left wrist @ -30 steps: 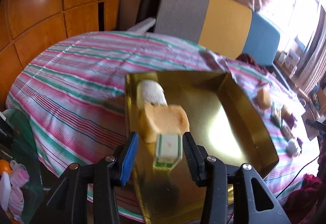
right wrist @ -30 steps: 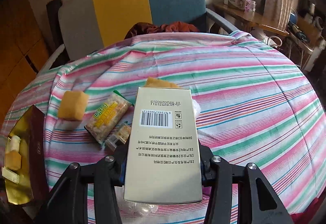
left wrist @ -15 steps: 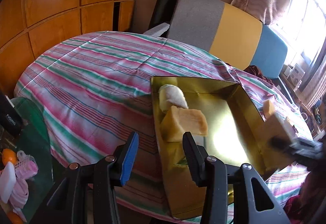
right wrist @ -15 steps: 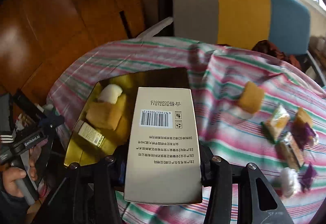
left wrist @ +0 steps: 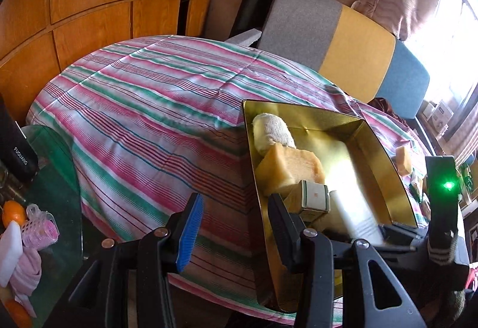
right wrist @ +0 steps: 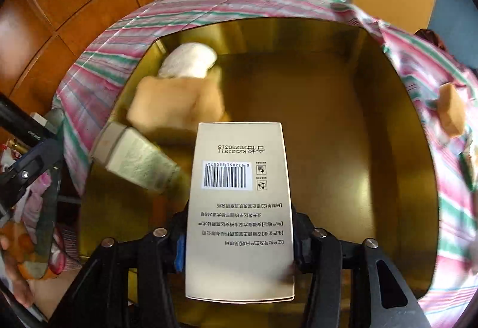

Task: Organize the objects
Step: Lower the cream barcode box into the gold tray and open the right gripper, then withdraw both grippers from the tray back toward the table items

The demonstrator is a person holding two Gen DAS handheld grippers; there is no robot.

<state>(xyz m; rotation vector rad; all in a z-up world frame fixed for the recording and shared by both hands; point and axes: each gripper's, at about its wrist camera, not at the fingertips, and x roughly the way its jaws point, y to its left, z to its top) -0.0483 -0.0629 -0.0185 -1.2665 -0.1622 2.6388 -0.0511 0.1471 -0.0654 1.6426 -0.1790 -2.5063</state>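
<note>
Gold tray [right wrist: 388,149] held three things; right claw [right wrist: 239,241] squeezed one barcode box [right wrist: 239,208]; left claw [left wrist: 233,208] gaped apart.

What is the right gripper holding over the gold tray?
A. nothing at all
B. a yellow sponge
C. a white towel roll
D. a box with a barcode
D: in the right wrist view, the right gripper is shut on the box, barcode side up, above the gold tray; the sponge and white roll already lie in the tray.
</note>
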